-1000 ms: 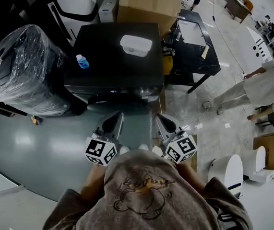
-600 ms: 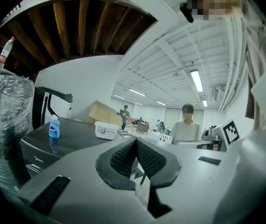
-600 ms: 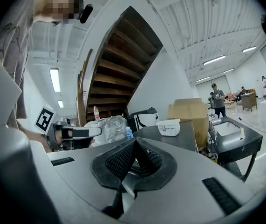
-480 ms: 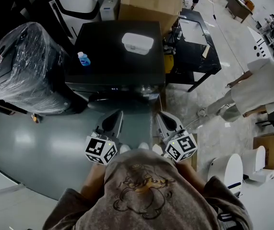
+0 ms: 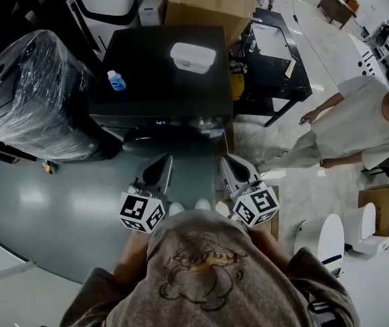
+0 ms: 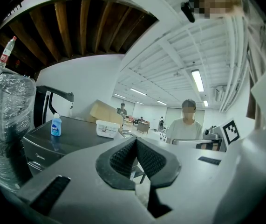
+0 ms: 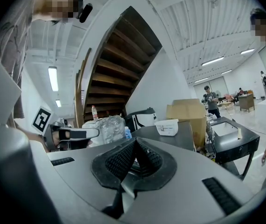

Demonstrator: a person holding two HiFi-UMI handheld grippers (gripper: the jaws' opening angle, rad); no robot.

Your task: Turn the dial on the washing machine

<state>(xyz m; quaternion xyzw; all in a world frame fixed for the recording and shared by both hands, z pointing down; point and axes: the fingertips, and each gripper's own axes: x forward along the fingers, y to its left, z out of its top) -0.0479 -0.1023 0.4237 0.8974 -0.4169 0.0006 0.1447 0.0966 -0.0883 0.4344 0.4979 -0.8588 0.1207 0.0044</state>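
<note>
Two grippers, left (image 5: 163,162) and right (image 5: 229,163), both pressed together and empty, hang side by side just short of the one washing machine (image 5: 160,80). Its top bears one blue bottle (image 5: 116,81) and one white box (image 5: 193,57). Bare floor (image 5: 58,203) opens leftward; one person (image 5: 358,125) stands at the right.

The dark washing machine top (image 5: 154,50) bears a blue bottle (image 5: 116,80) and a white box (image 5: 193,57), well apart

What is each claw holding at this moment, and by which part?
Nothing is held. The left claw and the right claw are both shut with nothing between the jaws, and neither touches the washing machine.
</note>
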